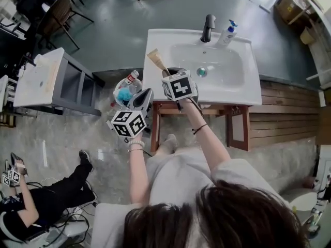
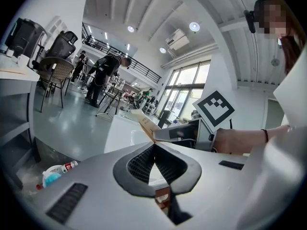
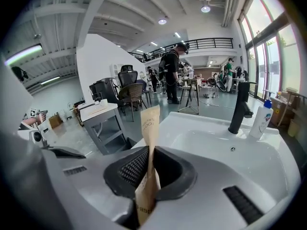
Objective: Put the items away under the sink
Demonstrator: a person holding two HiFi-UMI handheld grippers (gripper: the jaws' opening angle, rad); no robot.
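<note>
The pouch [image 3: 150, 123], a flat brown paper one, stands upright in the middle of the right gripper view. It is pinched below its middle between the fingers [image 3: 129, 169] of the right gripper [image 3: 149, 153], which are narrow and pressed on its two faces. Gripping it edge-on like this probably keeps the thin pack from flopping. In the head view the pouch points toward the upper left from that gripper, over the left edge of the sink [image 1: 243, 87]. It is therefore lifted clear of the top and, I judge, meant next for the space below, between the wooden legs [image 1: 155, 130]. The left gripper [image 2: 154, 146] sits just left of and lower than the right one in the head view, its fingers closed tip to tip on nothing, seemingly free for another item. A tub [image 1: 117, 89] on the floor left of the sink holds a bottle [image 1: 133, 78]. The tap [image 1: 208, 27] and soap bottle [image 1: 228, 33] stand at the sink's far rim, upper centre.
</note>
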